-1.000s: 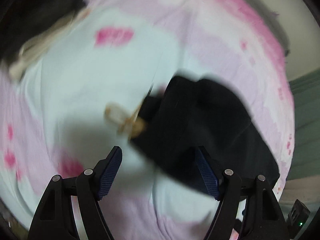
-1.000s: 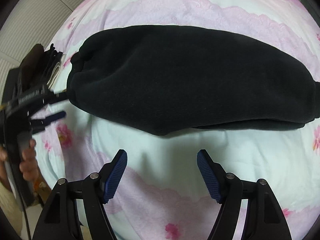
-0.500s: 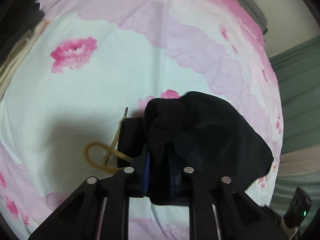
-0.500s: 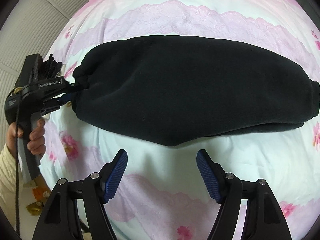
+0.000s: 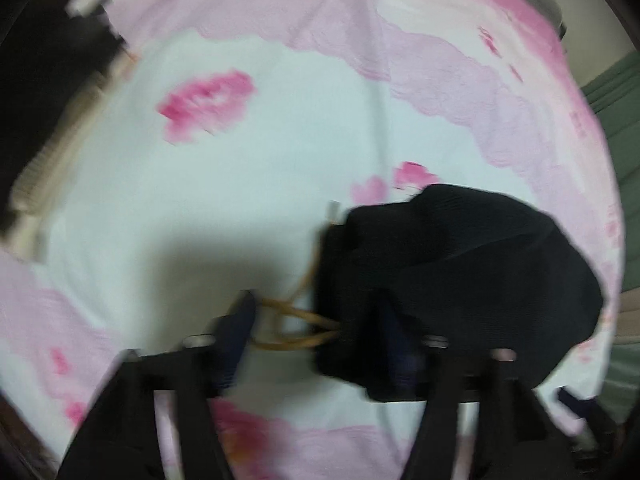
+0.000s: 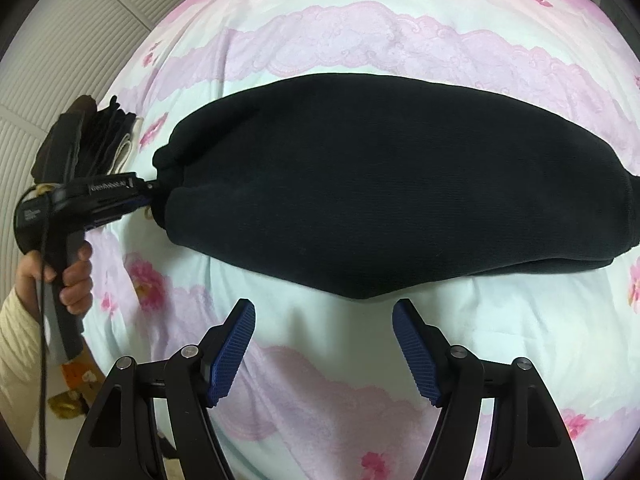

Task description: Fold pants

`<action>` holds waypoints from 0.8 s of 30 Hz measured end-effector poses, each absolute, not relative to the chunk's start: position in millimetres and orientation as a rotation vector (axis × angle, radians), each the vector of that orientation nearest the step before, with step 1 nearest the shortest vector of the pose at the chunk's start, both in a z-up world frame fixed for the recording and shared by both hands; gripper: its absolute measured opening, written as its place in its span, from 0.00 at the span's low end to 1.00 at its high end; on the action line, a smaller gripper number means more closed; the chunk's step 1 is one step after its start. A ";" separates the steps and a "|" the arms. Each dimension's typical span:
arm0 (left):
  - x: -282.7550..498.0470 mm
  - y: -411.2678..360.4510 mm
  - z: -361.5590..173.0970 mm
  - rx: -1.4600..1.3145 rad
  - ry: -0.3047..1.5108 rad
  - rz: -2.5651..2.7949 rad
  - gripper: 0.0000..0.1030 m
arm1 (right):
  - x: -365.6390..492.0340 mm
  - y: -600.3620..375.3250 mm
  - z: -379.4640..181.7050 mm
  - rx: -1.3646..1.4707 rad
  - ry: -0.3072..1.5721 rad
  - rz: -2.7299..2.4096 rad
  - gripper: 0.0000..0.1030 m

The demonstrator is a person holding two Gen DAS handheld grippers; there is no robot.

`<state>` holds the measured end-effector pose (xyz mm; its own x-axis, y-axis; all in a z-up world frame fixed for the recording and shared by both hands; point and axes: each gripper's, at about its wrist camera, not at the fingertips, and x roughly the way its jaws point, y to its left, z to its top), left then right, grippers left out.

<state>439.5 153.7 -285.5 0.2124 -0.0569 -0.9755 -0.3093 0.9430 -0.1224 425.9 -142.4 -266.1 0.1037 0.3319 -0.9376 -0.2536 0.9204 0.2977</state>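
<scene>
the black pants point(image 6: 400, 188) lie folded lengthwise across the flowery pink bedsheet point(image 6: 360, 40). left gripper point(image 5: 320, 336) sits at the waistband end, jaws just reopened, fabric and a tan drawstring point(image 5: 292, 320) loose between them. right gripper point(image 6: 324, 344) hovers released just beside the near edge, nothing in it.

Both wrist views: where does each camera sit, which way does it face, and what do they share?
Left wrist: on the left gripper, facing steeply down at the pants' end and its tan drawstring; jaws just opened, right finger against the cloth.
Right wrist: on the right gripper, facing down at the pants' long side; jaws open over bare floral sheet; the person's hand shows.
Shared: pants, sheet, left gripper.
</scene>
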 end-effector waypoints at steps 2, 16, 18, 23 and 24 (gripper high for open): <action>427.2 154.4 -270.4 -0.284 1.325 0.189 0.67 | 426.6 -147.3 -263.6 0.072 1.395 0.421 0.70; 392.9 135.9 -338.9 -0.981 1.279 0.063 0.69 | 421.1 -191.8 -266.2 0.135 1.401 0.345 0.70; 397.5 136.9 -345.2 -1.005 1.273 0.084 0.65 | 419.4 -194.2 -266.4 0.135 1.406 0.339 0.70; 405.5 129.9 -312.1 -0.898 1.284 0.052 0.34 | 416.9 -193.6 -265.2 0.133 1.409 0.345 0.70; 409.1 128.1 -293.6 -0.869 1.260 0.035 0.34 | 417.4 -192.5 -263.9 0.148 1.408 0.361 0.70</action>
